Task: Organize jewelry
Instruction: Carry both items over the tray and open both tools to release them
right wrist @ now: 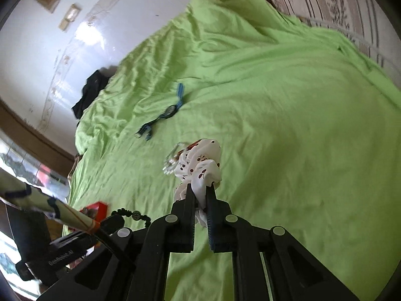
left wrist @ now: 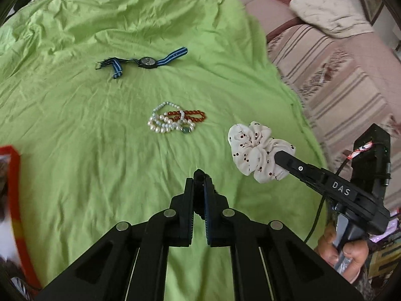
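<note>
Right now the right gripper pinches a white cherry-print scrunchie, holding it clear of the green bedsheet. Meanwhile the left gripper is clamped on a black beaded bracelet. Pearl and amber bead bracelets lie mid-sheet, with a blue-striped wristwatch beyond them and a red box at the left edge.

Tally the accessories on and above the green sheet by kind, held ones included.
Watch: 1, lying on the sheet
Bead bracelets in the pile: 3 (pearl-white, pale, amber-red)
Black bead bracelet: 1, in the left gripper
Cherry-print scrunchie: 1, in the right gripper
Total: 6
</note>
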Demonstrator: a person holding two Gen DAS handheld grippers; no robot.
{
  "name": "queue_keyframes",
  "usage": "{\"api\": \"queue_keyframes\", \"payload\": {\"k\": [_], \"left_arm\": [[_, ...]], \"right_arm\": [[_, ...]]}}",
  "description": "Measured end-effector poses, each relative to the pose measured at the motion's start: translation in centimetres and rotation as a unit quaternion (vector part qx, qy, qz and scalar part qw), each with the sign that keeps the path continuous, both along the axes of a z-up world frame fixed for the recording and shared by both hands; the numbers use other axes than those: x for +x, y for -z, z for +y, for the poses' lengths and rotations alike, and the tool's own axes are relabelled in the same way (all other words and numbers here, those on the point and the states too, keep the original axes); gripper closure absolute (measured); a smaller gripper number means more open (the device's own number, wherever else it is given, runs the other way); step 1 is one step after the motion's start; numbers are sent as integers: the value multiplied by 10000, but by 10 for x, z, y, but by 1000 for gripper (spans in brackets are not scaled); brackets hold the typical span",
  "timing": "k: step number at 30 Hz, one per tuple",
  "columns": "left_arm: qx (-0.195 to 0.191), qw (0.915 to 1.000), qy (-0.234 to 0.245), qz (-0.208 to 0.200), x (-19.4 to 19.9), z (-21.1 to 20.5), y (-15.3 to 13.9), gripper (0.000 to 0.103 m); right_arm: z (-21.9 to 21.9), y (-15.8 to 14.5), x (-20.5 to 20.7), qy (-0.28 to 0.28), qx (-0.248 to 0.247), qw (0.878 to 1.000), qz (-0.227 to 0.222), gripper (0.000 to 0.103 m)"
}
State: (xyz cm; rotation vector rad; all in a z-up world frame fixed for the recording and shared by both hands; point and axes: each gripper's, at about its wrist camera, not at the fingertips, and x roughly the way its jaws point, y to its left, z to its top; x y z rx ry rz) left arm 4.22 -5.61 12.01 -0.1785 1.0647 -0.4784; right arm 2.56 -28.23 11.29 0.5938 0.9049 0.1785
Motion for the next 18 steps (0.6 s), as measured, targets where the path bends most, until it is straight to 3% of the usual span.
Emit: {"api": "queue_keyframes", "payload": {"k": [7, 18], "left_arm": [[184, 9989, -185, -394, -60, 50, -37, 96], [408, 9884, -1399, -434, -97, 206, -55, 96]], "right_arm": [[41, -44, -47, -428, -489, 9975, -279, 94], [140, -62, -63, -1261, -723, 9886, -400, 94]]}}
